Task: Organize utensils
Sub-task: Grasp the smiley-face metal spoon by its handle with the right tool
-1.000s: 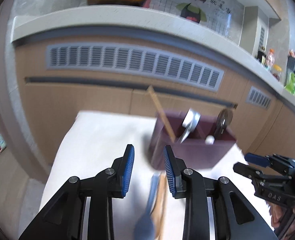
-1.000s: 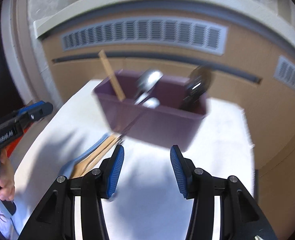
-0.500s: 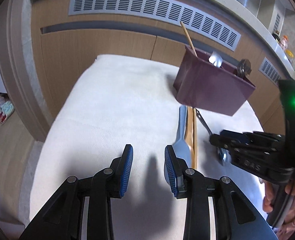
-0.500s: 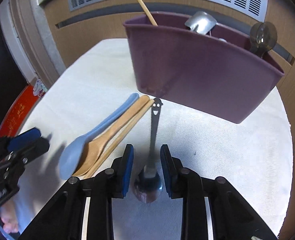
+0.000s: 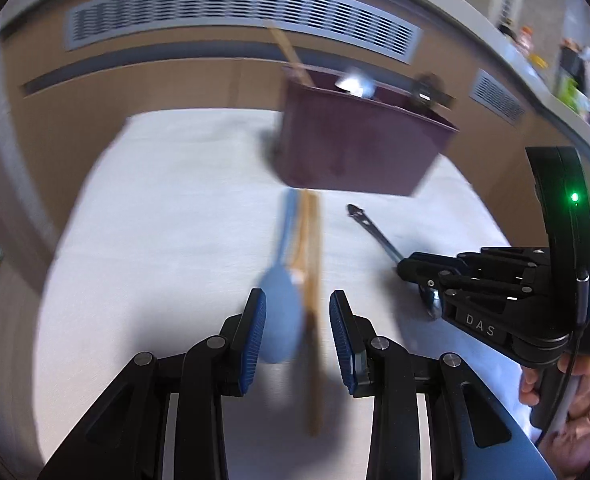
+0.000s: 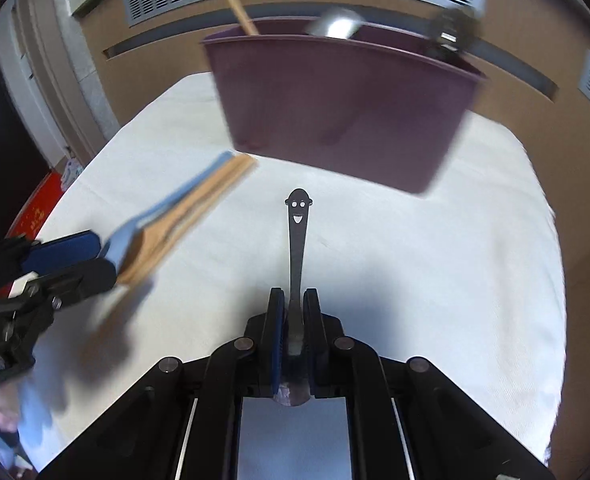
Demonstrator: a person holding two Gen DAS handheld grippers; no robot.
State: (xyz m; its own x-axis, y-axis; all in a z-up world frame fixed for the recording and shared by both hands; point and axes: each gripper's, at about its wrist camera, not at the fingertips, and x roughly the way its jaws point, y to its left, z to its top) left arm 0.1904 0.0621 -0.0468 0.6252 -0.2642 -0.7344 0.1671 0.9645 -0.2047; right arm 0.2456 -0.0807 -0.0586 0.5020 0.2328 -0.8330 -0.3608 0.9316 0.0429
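Observation:
A purple utensil holder [image 5: 359, 148] [image 6: 343, 104] stands at the far side of the white cloth, with a wooden stick, a metal spoon and a dark utensil in it. My right gripper [image 6: 294, 312] [image 5: 419, 276] is shut on a dark metal spoon [image 6: 297, 240] [image 5: 371, 228] with a smiley-face handle end pointing toward the holder. A blue spoon [image 5: 281, 292] [image 6: 167, 208] and wooden utensils [image 5: 311, 248] [image 6: 191, 216] lie together on the cloth. My left gripper [image 5: 297, 312] [image 6: 71, 264] is open, its jaws on either side of their near ends.
The white cloth [image 5: 155, 220] covers a small table with rounded edges. Wooden cabinets with vent grilles [image 5: 235, 16] stand just behind it under a countertop. Bottles and containers [image 5: 567, 64] sit on the counter at far right.
My right gripper has closed on the dark metal spoon. My left gripper has moved right and forward, so the blue spoon and wooden utensils now lie between its jaws.

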